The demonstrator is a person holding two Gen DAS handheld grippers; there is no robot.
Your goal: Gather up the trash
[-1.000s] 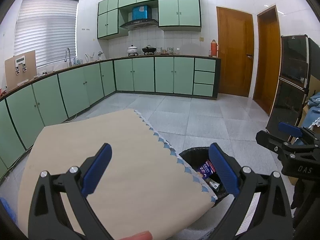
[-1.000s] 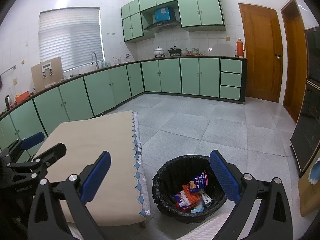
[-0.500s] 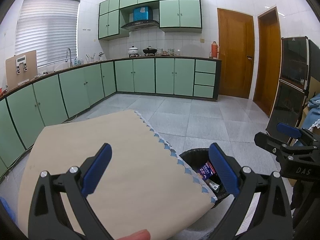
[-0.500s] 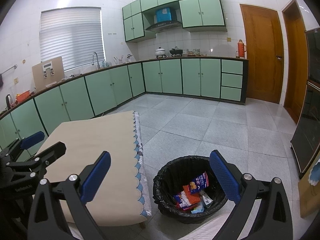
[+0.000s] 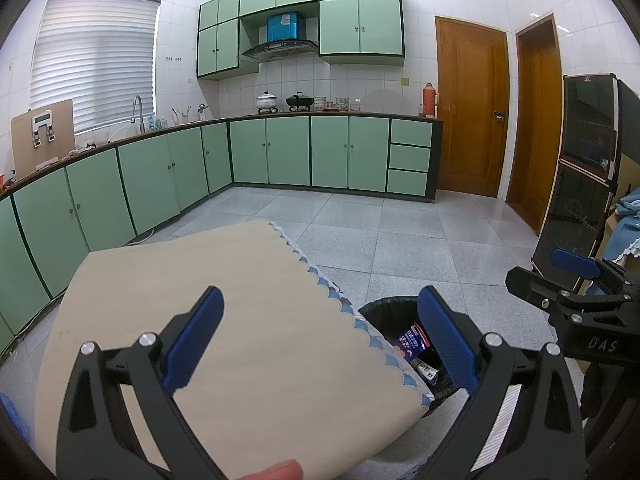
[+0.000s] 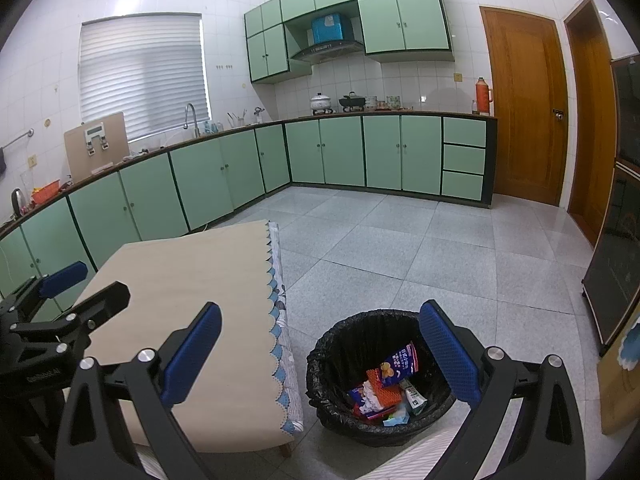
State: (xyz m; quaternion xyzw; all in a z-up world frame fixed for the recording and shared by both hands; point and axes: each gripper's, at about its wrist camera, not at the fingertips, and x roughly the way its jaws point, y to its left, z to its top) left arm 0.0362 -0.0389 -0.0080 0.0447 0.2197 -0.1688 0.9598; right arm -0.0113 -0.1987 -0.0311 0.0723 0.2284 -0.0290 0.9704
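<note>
A black-lined trash bin (image 6: 340,360) stands on the floor right of the table and holds several snack wrappers (image 6: 394,376). It shows partly behind the table edge in the left wrist view (image 5: 384,312). My left gripper (image 5: 320,340) is open and empty above the beige table top (image 5: 240,320). My right gripper (image 6: 320,356) is open and empty, held above the bin's near side. The left gripper also shows at the left of the right wrist view (image 6: 76,292), and the right gripper at the right of the left wrist view (image 5: 560,276).
Green kitchen cabinets (image 6: 224,176) run along the left and back walls. Two wooden doors (image 6: 524,108) are at the back right. A dark glass cabinet (image 5: 584,184) stands on the right. Grey tiled floor (image 6: 440,248) lies beyond the bin.
Both views have barely shifted; the grippers stay open and empty, and the bin and table are as before.
</note>
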